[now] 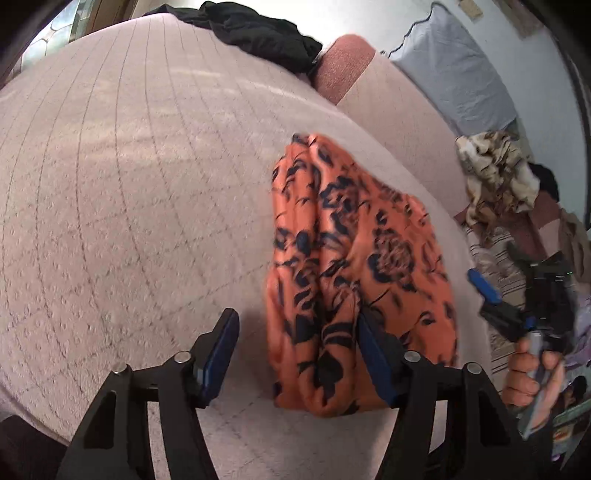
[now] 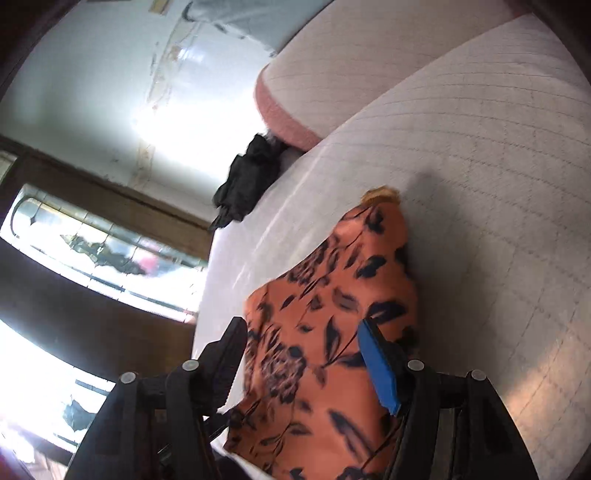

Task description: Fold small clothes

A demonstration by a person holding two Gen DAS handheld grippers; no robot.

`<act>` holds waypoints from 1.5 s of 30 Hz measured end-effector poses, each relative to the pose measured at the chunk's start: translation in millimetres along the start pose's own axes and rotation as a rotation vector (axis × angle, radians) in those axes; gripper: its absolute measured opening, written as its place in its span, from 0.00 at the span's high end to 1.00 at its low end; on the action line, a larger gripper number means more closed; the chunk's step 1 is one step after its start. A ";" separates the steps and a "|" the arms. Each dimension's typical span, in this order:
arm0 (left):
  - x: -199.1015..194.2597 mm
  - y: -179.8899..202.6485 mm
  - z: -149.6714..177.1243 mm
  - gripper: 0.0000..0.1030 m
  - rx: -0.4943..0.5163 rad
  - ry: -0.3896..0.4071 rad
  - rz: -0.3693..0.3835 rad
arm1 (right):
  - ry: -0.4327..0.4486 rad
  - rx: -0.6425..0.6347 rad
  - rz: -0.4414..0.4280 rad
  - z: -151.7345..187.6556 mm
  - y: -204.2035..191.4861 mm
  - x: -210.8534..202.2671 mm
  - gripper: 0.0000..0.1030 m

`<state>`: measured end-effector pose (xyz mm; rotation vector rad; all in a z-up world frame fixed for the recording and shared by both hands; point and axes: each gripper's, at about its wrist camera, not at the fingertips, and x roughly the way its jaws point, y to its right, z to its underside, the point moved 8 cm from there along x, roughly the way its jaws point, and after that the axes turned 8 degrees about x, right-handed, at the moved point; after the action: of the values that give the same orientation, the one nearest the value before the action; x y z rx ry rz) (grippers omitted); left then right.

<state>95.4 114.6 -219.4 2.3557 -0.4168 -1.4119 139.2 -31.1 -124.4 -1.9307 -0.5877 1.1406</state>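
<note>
An orange garment with a dark floral print [image 1: 351,266] lies folded into a narrow bundle on the pale quilted bed [image 1: 129,184]. My left gripper [image 1: 295,350] is open, and the bundle's near end lies between its fingers, against the right one. In the right wrist view the same garment [image 2: 332,332] lies between the open fingers of my right gripper [image 2: 303,354]. The right gripper also shows in the left wrist view [image 1: 495,295], held in a hand at the bed's right edge.
A black garment [image 1: 258,33] lies bunched at the far end of the bed by a pink pillow [image 1: 343,66]. A crumpled beige patterned cloth [image 1: 495,173] and striped fabric sit off the right side. A window and dark wooden frame [image 2: 92,240] lie to the left.
</note>
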 end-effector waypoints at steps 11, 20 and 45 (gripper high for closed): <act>-18.4 27.9 -70.4 0.51 0.053 0.092 0.067 | -0.140 -0.126 0.121 93.7 19.9 27.1 0.21; 73.0 -5.9 -122.4 0.74 -0.027 -0.062 0.003 | -0.143 -0.053 0.050 84.5 17.3 27.6 0.21; -9.1 58.0 -70.0 0.37 0.279 0.092 -0.280 | -0.045 0.004 0.135 -2.9 4.5 55.6 0.21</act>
<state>149.5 77.6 -155.8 2.7839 -0.2810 -1.4342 168.7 4.9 -155.3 -1.9699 -0.4849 1.2711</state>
